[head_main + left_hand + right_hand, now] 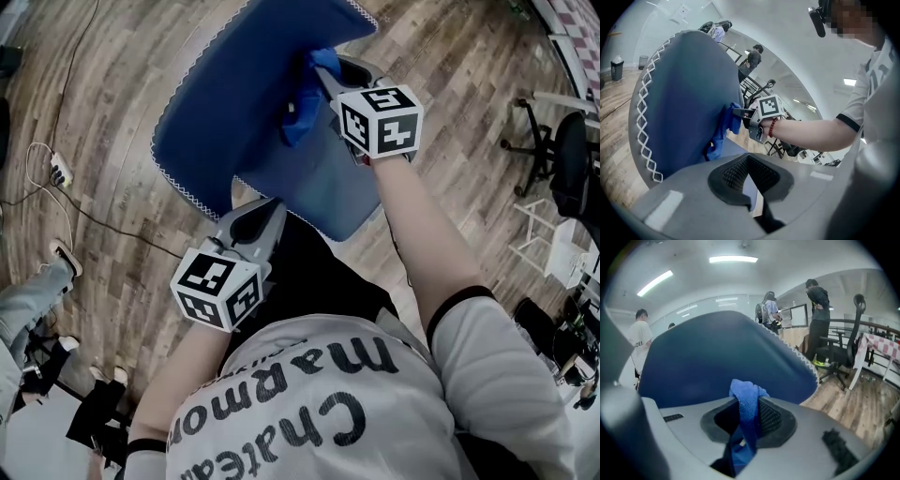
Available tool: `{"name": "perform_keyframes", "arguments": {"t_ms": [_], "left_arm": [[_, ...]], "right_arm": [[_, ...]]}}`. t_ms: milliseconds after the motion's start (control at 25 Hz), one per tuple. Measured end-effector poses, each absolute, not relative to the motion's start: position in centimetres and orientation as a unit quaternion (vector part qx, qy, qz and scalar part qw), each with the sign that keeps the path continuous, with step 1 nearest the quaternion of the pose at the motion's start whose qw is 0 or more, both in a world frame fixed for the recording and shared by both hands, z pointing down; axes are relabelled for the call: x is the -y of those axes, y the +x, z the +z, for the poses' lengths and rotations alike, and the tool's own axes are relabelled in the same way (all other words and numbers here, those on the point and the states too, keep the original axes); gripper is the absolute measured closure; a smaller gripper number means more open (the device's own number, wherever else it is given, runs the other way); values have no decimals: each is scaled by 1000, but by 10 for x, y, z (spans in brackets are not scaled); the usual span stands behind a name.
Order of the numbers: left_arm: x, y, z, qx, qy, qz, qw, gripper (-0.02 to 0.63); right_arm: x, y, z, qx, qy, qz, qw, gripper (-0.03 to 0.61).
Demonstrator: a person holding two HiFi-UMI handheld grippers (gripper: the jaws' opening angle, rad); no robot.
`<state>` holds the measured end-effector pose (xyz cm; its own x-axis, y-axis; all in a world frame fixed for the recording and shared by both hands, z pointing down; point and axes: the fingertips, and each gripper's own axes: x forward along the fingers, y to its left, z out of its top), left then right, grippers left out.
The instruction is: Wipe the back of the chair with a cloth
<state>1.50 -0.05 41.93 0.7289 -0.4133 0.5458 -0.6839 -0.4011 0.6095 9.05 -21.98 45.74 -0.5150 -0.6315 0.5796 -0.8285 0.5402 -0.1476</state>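
Note:
The chair's blue padded back (234,94) with white edge stitching stands in front of me on a wooden floor. My right gripper (319,80) is shut on a bunched blue cloth (305,117) and holds it against the back's surface. In the right gripper view the cloth (747,404) sticks up between the jaws with the chair back (717,357) close behind. My left gripper (255,214) sits at the lower edge of the blue padding, its jaws closed on a thin blue edge of the chair (750,187). The left gripper view shows the back (684,93), cloth (724,126) and right gripper (740,113).
A black office chair (553,159) stands at the right. A power strip with its cable (58,169) lies on the floor at the left, near another person's shoe (61,258). Several people (818,319) and a black chair (839,352) are in the background.

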Motion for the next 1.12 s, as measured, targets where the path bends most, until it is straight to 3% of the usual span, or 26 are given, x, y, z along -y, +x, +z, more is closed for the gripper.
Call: {"name": "perform_keyframes", "arguments": {"t_ms": [320,1120], "left_arm": [[-20,9,425,335,820,162,435,606],[-39,8,431,314,822,188,436,607]], "right_arm": [[151,42,488,857,375,276,219,488],[41,-57,484,913,143,297,242,488]]}}
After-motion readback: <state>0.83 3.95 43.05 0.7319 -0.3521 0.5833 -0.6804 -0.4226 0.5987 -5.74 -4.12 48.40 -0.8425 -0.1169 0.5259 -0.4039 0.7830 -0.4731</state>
